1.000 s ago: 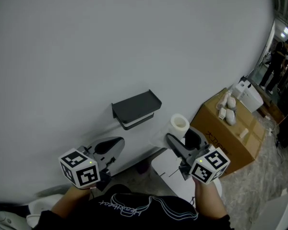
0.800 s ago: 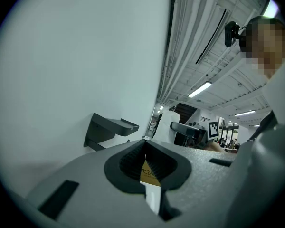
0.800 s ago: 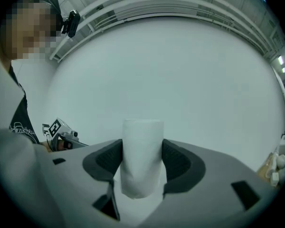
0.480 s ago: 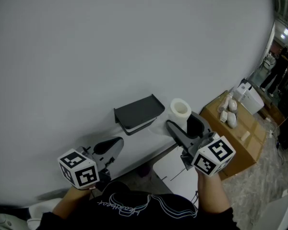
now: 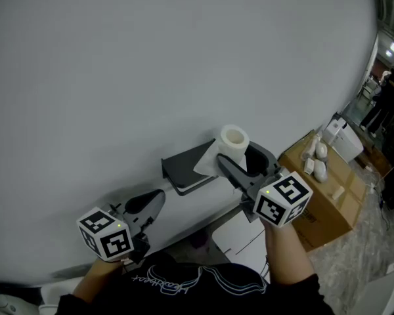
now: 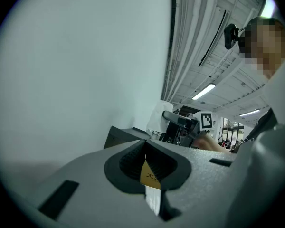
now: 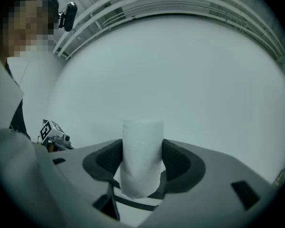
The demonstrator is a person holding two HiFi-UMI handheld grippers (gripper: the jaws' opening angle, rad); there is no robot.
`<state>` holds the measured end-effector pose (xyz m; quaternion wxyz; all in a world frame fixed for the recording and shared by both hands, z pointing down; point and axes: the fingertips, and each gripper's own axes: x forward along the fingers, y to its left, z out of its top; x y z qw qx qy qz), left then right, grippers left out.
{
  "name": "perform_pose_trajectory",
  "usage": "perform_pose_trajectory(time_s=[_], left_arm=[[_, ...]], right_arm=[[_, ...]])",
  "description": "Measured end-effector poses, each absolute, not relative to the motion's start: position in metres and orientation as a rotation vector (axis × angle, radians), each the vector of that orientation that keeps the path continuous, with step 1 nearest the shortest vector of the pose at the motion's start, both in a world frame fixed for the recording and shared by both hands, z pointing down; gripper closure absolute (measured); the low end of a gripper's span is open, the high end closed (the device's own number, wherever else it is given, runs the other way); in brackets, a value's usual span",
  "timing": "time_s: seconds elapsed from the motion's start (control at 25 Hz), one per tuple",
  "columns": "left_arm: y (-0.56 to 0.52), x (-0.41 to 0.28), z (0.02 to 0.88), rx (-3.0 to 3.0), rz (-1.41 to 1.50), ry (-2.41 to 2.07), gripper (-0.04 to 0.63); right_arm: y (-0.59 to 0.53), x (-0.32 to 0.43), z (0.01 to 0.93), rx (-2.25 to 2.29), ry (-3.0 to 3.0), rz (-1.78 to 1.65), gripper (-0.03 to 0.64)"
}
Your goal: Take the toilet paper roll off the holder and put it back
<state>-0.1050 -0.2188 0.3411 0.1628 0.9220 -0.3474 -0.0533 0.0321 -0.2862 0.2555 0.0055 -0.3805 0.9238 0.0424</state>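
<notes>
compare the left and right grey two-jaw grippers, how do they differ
The right grey two-jaw gripper is clamped on the white toilet paper roll; the left grey two-jaw gripper is shut and empty. The right gripper is up beside the dark wall-mounted holder; the left gripper sits lower, away from it. Each carries a black-and-white marker cube.

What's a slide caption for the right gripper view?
Right gripper clamping an upright toilet paper roll before a plain wall.
</notes>
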Motion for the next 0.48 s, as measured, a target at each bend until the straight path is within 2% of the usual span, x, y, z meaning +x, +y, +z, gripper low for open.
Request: perform_pose_trajectory(time_s=[0.48], left_arm=[[-0.213,-0.097,0.345,2.636,-0.134,-1.032,0.591]], right_arm=[[-0.312,0.026,0.288,-1.170,2.969,0.062,0.354]])
